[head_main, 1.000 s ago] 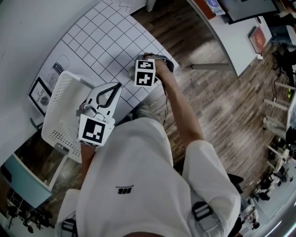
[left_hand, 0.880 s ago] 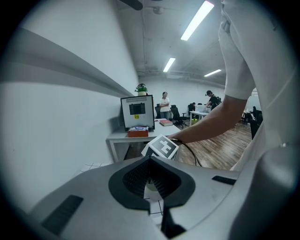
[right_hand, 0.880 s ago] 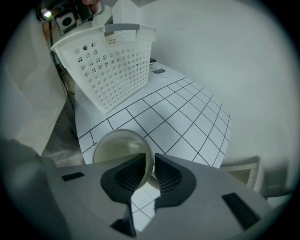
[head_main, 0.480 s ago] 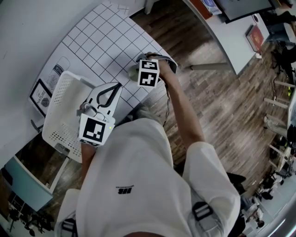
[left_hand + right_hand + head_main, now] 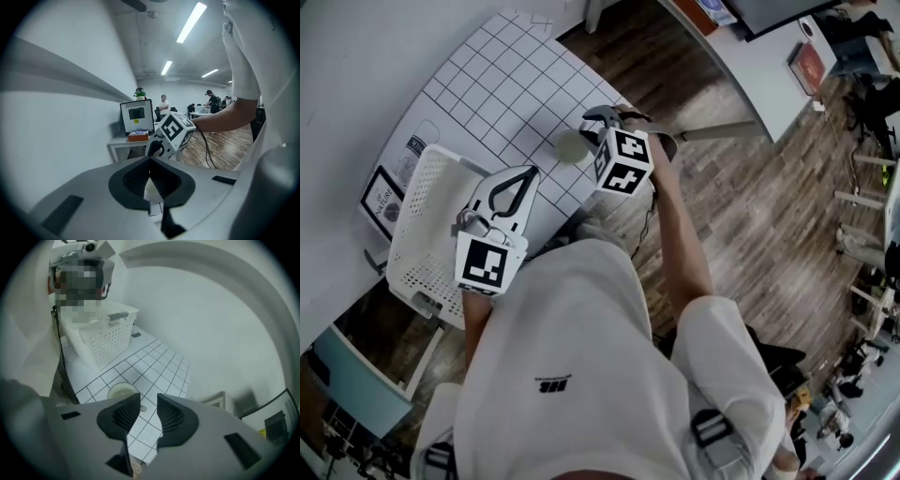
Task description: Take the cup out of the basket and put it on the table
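Observation:
A pale cup point(image 5: 572, 146) stands upright on the white gridded table point(image 5: 502, 84), near its front edge. My right gripper point(image 5: 594, 120) hangs above it and slightly to the right, tilted down. In the right gripper view the cup point(image 5: 123, 391) sits just left of the open right gripper point(image 5: 149, 403). Its jaws have just swung wide and then come in a trifle, with nothing between them. The white perforated basket point(image 5: 420, 220) stands at the table's left end. Over its near rim my left gripper point(image 5: 530, 174) is shut and empty, tips meeting in the left gripper view point(image 5: 150, 159).
A framed picture point(image 5: 382, 197) and a printed card point(image 5: 414, 142) lie behind the basket. The table's front edge drops to wooden floor point(image 5: 741, 187). Another desk point(image 5: 750, 56) stands at the upper right. The basket point(image 5: 101, 336) fills the left of the right gripper view.
My right gripper has let go of the cup and risen, drifting right, so the cup now shows uncovered on the table. The left gripper has stayed put.

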Tool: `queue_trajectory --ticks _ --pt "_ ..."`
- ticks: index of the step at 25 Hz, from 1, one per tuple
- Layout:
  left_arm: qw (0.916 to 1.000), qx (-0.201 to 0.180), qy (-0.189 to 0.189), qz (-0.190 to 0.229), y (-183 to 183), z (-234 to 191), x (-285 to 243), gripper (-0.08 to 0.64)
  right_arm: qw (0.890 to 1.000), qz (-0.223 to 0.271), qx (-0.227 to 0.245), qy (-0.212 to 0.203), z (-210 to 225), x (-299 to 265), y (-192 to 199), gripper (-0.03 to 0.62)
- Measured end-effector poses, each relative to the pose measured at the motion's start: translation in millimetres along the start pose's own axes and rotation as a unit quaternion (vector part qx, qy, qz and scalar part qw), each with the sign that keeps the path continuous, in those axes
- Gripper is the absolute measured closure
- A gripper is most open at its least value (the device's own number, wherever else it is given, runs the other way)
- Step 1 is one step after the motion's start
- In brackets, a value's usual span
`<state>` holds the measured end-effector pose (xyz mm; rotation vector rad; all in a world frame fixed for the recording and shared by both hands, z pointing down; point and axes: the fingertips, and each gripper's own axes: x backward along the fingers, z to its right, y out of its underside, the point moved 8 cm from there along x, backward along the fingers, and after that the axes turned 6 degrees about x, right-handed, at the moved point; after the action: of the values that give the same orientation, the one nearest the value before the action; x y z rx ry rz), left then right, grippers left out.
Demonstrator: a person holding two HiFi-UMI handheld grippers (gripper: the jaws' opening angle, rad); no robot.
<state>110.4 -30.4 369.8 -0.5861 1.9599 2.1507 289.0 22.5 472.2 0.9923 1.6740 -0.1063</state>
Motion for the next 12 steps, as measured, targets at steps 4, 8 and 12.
queue_trajectory --ticks 4,8,12 --pt "0.9998 0.003 -0.004 0.018 -4 2 9 0.551 0.994 0.074 -0.047 0.066 -1 45 -20 0.544" --pt "0.9990 0.010 -0.006 0.042 -10 4 18 0.551 0.980 0.129 -0.100 0.115 -8 88 -34 0.578" --pt "0.9976 0.011 -0.006 0.069 -19 8 25 0.551 0.960 0.189 -0.147 0.145 -17 126 -44 0.580"
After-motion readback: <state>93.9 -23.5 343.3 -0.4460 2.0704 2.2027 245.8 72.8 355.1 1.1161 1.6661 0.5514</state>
